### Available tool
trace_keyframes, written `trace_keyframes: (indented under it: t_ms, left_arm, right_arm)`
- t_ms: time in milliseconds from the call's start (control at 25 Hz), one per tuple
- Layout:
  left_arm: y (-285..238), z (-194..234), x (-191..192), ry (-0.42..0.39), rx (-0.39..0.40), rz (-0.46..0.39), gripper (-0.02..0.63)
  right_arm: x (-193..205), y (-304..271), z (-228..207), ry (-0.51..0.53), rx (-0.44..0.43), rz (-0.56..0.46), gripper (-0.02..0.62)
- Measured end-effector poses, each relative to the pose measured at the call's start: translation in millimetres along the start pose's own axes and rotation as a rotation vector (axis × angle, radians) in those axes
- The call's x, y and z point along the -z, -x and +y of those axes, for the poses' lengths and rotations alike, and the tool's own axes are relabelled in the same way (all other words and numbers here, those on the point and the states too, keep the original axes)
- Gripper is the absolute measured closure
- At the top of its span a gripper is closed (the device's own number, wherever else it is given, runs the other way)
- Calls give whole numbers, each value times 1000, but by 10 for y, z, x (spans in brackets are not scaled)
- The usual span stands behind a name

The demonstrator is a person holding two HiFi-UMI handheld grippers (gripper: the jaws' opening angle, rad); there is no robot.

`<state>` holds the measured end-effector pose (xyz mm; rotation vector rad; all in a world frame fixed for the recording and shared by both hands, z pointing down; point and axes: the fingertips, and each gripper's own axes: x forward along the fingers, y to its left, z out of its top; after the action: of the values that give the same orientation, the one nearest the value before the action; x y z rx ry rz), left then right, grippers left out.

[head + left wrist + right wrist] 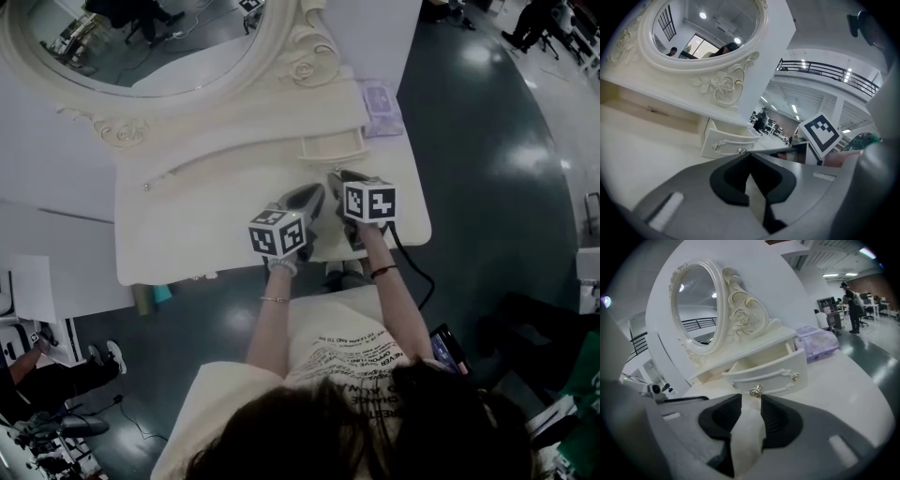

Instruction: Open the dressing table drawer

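The cream dressing table [187,225] has a small drawer [330,148] under the mirror shelf, pulled partly out with its inside showing. In the right gripper view the drawer front [780,376] carries a gold knob [755,391] just beyond my fingertips. My right gripper [751,398] stands open, nothing pressed between its pads, the knob just ahead of the gap. In the head view the right gripper [337,176] points at the drawer. Beside it my left gripper [315,194] hovers over the tabletop; its tips [750,153] meet, holding nothing, and the drawer [729,143] lies ahead of it.
An oval mirror [141,47] in a carved frame stands at the back of the table. A purple box [382,108] lies to the right of the drawer. The table's front edge [234,272] is near my body, and a black cable [417,272] hangs from the right gripper.
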<state>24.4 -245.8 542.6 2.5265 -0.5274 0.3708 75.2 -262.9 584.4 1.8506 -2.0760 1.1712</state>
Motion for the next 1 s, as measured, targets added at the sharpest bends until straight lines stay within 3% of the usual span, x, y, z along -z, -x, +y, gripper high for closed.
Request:
trace_keyframes:
  t_ms: [320, 1000]
  left_arm:
    - [18, -46, -82, -14, 10, -24, 607]
    - [191, -350, -367, -96, 57, -111, 607]
  right_arm:
    - [-16, 244, 92, 162, -126, -29, 496]
    - [-431, 638, 523, 254, -327, -129, 587]
